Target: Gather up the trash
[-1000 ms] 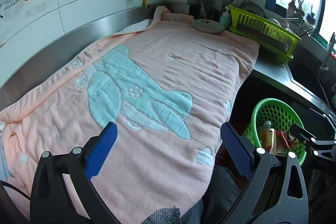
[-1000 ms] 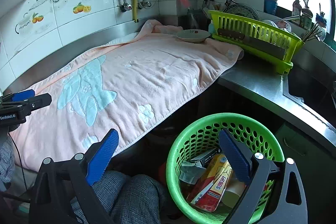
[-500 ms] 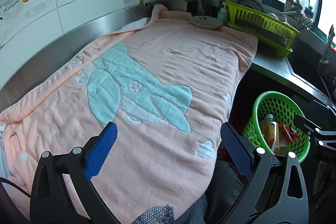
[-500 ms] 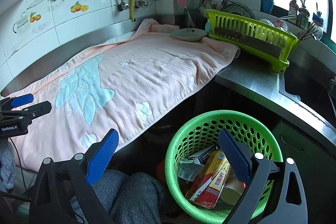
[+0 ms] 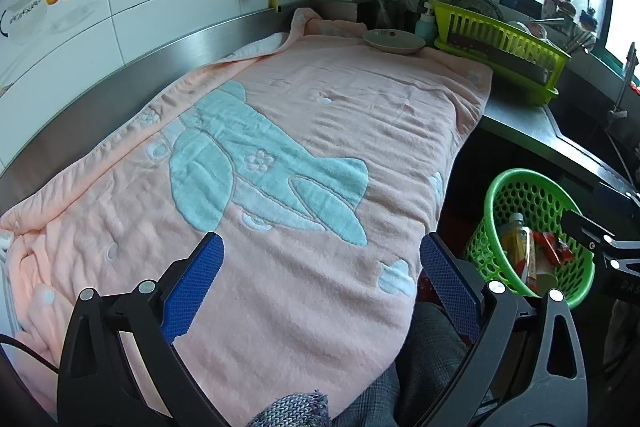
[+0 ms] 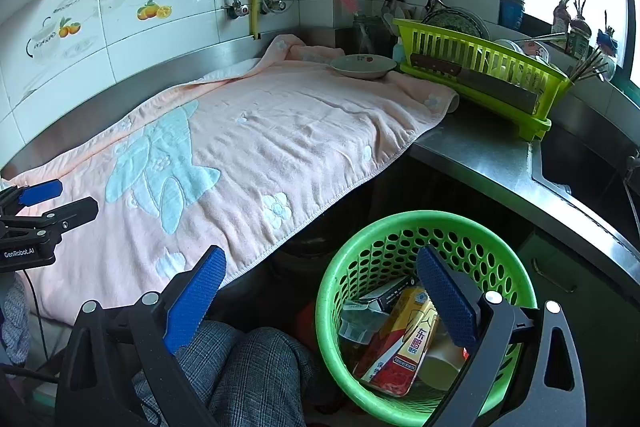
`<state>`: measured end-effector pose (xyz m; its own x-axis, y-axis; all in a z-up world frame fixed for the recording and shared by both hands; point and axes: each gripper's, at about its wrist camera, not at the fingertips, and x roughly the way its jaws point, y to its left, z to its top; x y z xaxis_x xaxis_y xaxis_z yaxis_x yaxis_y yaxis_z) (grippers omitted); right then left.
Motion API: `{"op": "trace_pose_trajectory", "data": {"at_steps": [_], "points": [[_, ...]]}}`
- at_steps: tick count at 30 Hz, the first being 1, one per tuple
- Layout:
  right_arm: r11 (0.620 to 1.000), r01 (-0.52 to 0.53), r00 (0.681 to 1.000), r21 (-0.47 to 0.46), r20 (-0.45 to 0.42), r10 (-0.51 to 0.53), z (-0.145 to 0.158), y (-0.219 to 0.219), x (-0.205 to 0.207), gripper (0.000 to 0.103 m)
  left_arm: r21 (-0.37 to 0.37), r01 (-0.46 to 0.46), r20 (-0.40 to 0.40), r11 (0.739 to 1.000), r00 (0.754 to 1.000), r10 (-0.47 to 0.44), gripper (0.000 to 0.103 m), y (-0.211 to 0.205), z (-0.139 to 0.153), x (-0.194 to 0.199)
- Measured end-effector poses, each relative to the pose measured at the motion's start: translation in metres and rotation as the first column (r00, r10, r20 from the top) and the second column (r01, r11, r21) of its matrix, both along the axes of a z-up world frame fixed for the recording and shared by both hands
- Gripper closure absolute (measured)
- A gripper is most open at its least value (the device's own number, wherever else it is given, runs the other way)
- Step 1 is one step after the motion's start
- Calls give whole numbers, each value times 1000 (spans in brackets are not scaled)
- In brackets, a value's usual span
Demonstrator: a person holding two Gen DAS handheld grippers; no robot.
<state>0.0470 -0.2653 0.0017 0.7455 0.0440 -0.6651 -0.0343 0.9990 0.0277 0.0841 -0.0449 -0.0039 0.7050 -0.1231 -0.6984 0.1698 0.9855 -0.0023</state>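
Note:
A green perforated basket (image 6: 384,239) stands on the floor below the counter and holds trash: a yellow and red carton (image 6: 404,339), a dark box and a cup. It also shows in the left wrist view (image 5: 516,195), with a bottle (image 5: 516,247) and a red wrapper inside. My right gripper (image 6: 320,295) is open and empty, above and just left of the basket. My left gripper (image 5: 320,279) is open and empty over the near part of a pink towel (image 5: 312,115) with a blue plane pattern.
The towel (image 6: 280,131) covers the steel counter. A shallow bowl (image 6: 362,66) sits at its far end next to a lime dish rack (image 6: 480,79) with a knife. A sink lies to the right. A person's checked trouser leg (image 6: 256,375) is below.
Both views have drawn back a little, so the basket looks slightly farther from both grippers. Both grippers stay open and empty.

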Motion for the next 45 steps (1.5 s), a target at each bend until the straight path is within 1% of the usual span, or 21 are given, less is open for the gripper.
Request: {"op": "trace_pose_trajectory", "data": {"at_steps": [45], "points": [[1000, -23, 1000, -9, -18, 23, -4, 4, 6, 10, 3, -13, -22, 1000, 1000, 13, 6, -2, -9, 2]]}}
